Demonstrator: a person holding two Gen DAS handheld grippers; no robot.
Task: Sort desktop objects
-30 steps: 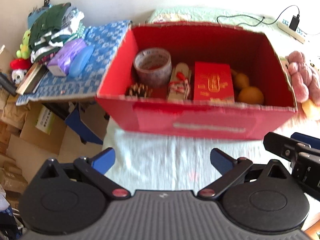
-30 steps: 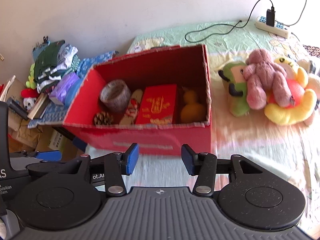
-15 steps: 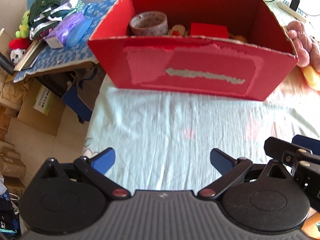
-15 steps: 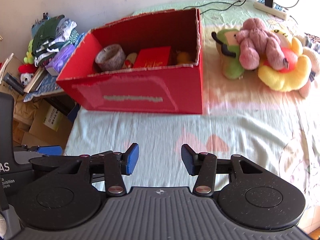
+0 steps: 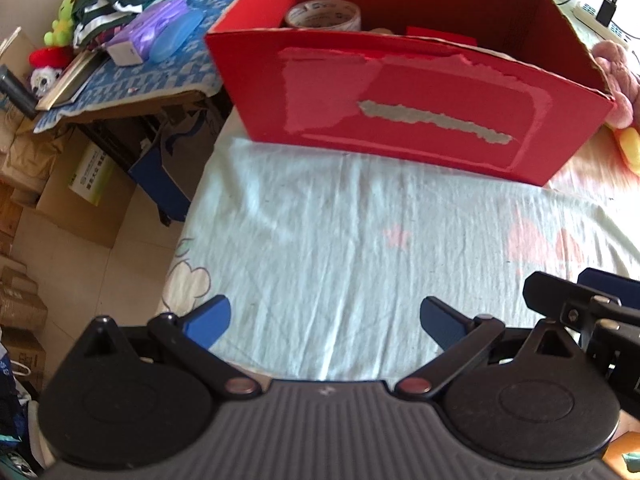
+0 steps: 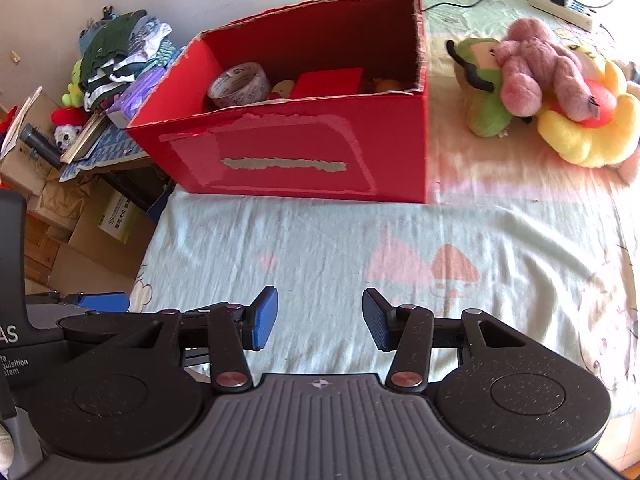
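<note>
- The left gripper (image 5: 324, 320) is hanging over the pale bedsheet (image 5: 340, 240), fingers spread wide, nothing between them.
- The right gripper (image 6: 319, 318) is hovering just beside it, fingers parted and pinching nothing.
- The red box (image 6: 304, 152) is sitting at the far side of the sheet, well apart from both grippers.
- Inside it, a tape roll (image 6: 239, 85) is lying at the left, a red packet (image 6: 328, 82) to its right.
- Plush toys (image 6: 548, 88) are lying right of the box.
</note>
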